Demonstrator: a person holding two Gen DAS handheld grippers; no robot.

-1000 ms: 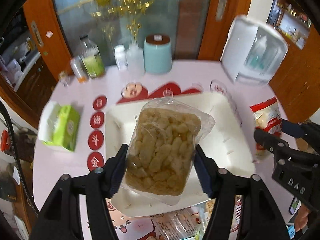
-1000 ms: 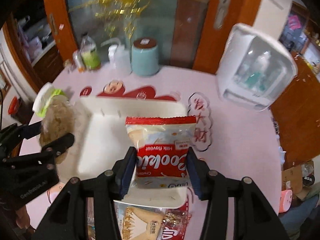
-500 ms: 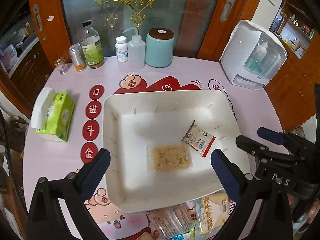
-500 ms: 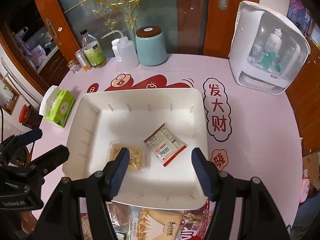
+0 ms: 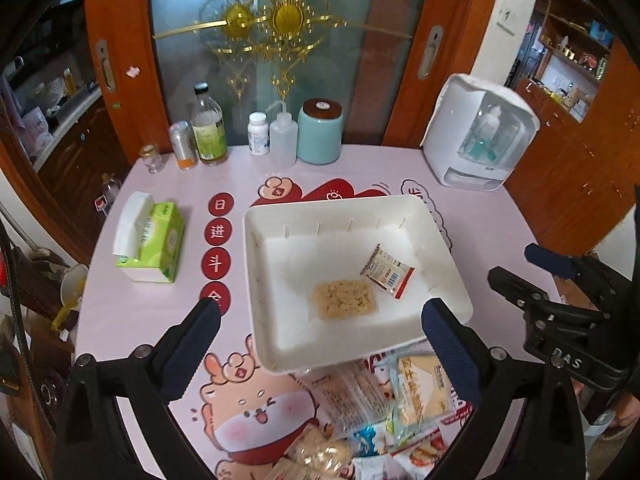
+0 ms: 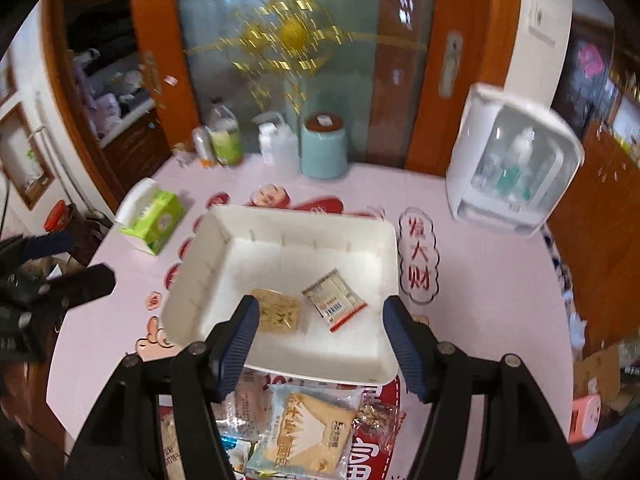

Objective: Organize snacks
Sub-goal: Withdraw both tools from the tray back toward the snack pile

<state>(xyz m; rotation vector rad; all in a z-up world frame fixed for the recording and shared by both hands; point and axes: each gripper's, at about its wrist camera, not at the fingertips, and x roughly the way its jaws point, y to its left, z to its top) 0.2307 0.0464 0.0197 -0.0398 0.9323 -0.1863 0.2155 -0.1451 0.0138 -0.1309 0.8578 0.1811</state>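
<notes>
Two packets lie in the white tray (image 5: pixel 256 280): a clear bag of puffed snacks (image 5: pixel 345 299) near the front and a red-edged cookie packet (image 5: pixel 387 271) just beside it, apart. Left gripper (image 5: pixel 320 320) and right gripper (image 6: pixel 320 334) both hover over the tray's near edge, jaws spread wide, holding nothing. Judgement: early stage, two items placed, most left. Remaining snack pile (image 6: pixel 296 428) sits on the table just in front of the tray, partly tucked under its rim. Tissue box (image 5: pixel 150 238), bottles (image 5: pixel 208 128) and teal canister (image 5: pixel 320 132) stand well clear; nothing blocks the pile.
</notes>
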